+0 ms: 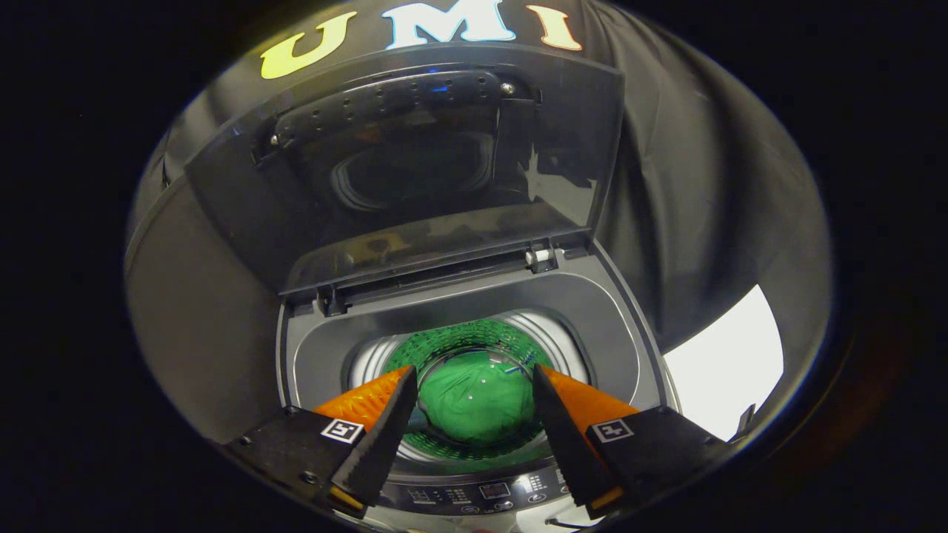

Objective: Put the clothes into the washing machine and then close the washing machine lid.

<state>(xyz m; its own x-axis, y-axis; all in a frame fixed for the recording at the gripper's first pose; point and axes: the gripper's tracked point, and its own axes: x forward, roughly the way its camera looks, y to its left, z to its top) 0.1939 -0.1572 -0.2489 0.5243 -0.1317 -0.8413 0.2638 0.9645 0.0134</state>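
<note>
Nearest the lens: gripper [474,414] with jaws spread wide, empty, hovering above the washer's control panel [481,492] at 6 o'clock. Framed between the fingers and well below them: green garment [474,400], bunched into a mound at the bottom of the drum [548,342], green reflected on the drum wall around it. Clothes apparently in already, so remaining step likely the lid. Around the drum mouth, grey top deck [459,303]; at 12 o'clock, dark translucent lid [415,163] standing open on its two rear hinges, tilted back towards the booth wall.

To close it well: reach up to 12 o'clock, hook or pinch the lid's free upper edge, draw forward and down along the hinge arc, lower gently rather than dropping.

Pose: tool aimed forward and downward into the tub, roughly level, centred on the opening.
</note>
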